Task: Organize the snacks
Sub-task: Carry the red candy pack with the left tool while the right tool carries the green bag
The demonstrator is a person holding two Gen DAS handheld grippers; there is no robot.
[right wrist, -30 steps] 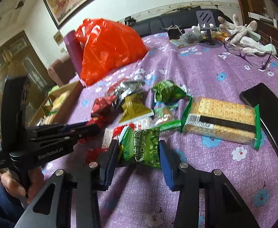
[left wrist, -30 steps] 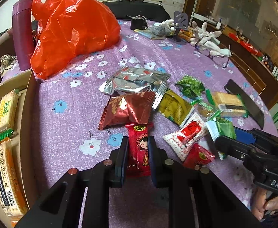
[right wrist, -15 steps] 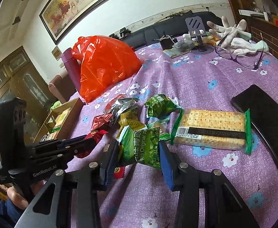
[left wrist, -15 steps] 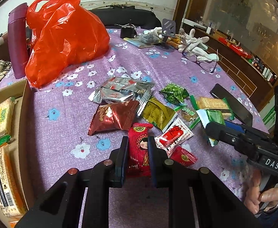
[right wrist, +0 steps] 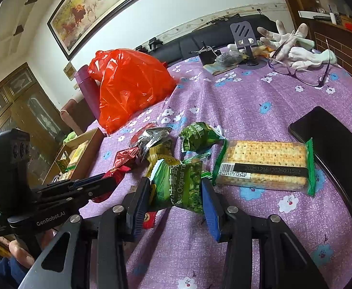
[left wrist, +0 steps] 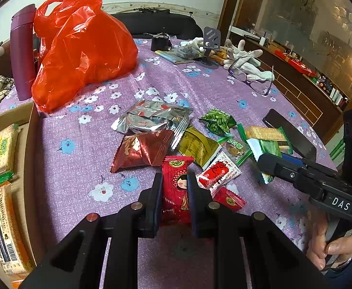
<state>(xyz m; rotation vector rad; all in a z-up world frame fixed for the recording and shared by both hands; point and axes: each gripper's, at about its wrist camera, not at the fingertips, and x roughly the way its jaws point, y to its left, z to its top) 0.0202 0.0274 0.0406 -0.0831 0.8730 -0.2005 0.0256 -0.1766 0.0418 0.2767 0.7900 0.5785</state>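
Gripping one snack packet in each pair of tongs above the purple flowered surface [left wrist: 84, 130].

The left tongs [left wrist: 174, 185] are closed narrowly on a red packet with a cartoon girl [left wrist: 177, 187], near the surface's near edge; the right tongs [right wrist: 176, 190] stand wider, pinching a green pea packet [right wrist: 180, 184] by its sides. The remaining snacks lie clustered mid-surface: a silver pouch [left wrist: 151, 118], a dark red pouch [left wrist: 141, 149], an olive packet [left wrist: 197, 145] and a cracker pack [right wrist: 263, 165], which sits just beside a black phone [right wrist: 332, 156]. A cardboard box [left wrist: 29, 159] holding cracker packs stands at the left edge, an orange plastic bag [left wrist: 79, 48] toward the far left corner.
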